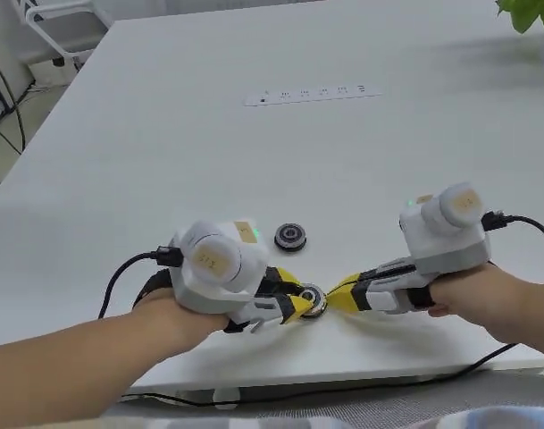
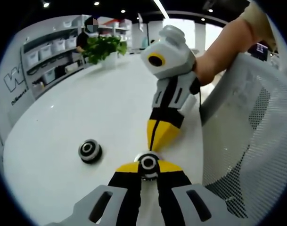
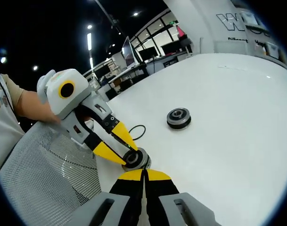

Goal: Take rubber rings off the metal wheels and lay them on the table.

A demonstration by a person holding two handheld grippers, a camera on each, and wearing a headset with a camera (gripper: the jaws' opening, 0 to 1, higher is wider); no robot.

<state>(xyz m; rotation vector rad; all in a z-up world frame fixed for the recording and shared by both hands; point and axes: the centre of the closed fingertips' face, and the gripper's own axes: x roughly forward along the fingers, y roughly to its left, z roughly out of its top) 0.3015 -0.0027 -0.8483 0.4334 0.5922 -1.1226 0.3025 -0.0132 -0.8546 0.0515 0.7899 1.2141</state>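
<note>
Left tool (image 2: 148, 165) is clamping the wheel (image 1: 313, 298) between its yellow tips, jaws narrow around it, holding it over the worktop (image 1: 164, 161). Right tool (image 3: 144, 175) is meeting that wheel from the opposite side. Its jaws are squeezed pretty much together and the tips are touching the wheel's rim, but I honestly can't tell if they're pinching anything. A second wheel (image 1: 290, 236) is sitting flat just beyond the held wheel, apart from both tools, black ring (image 3: 179, 126) on it. A power strip (image 1: 313, 94) is lying well beyond the held wheel.
</note>
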